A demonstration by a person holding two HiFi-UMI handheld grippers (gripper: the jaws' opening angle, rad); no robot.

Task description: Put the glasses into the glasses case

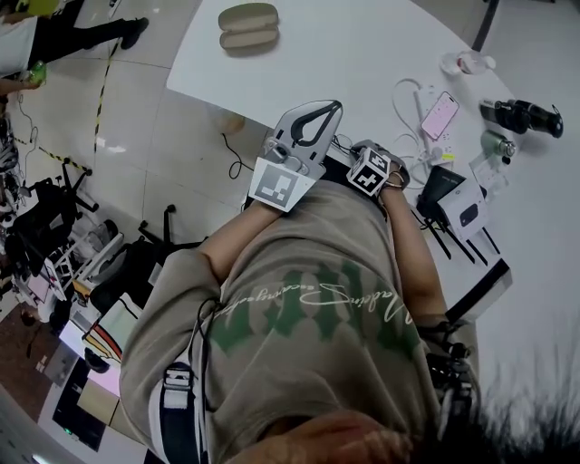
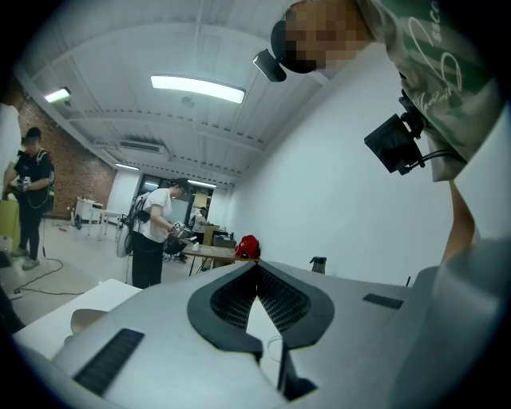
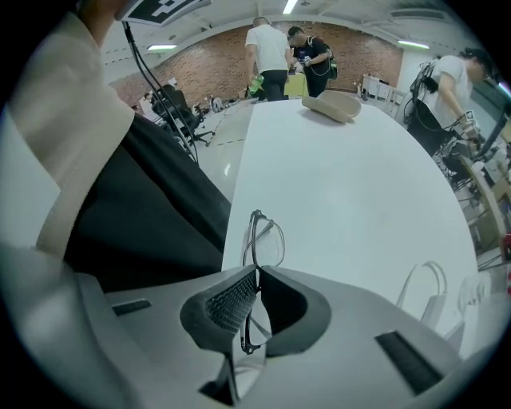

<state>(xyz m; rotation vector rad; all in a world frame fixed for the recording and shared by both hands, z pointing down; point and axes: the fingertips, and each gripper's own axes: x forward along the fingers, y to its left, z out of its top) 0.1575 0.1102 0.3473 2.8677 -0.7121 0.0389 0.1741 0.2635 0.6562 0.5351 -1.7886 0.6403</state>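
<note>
Head view: the open glasses case (image 1: 248, 28) lies at the far end of the white table (image 1: 362, 54), well apart from us; a phone (image 1: 440, 114) lies at the right. Left gripper view: our left gripper (image 2: 257, 265) points up twd the ceiling, jaws closed tip to tip, nothing btwn them. Right gripper view: our right gripper (image 3: 256, 272) is clamped on the glasses (image 3: 267, 240), held edge-on, lenses sticking out past the tips, over the table's near edge.
</note>
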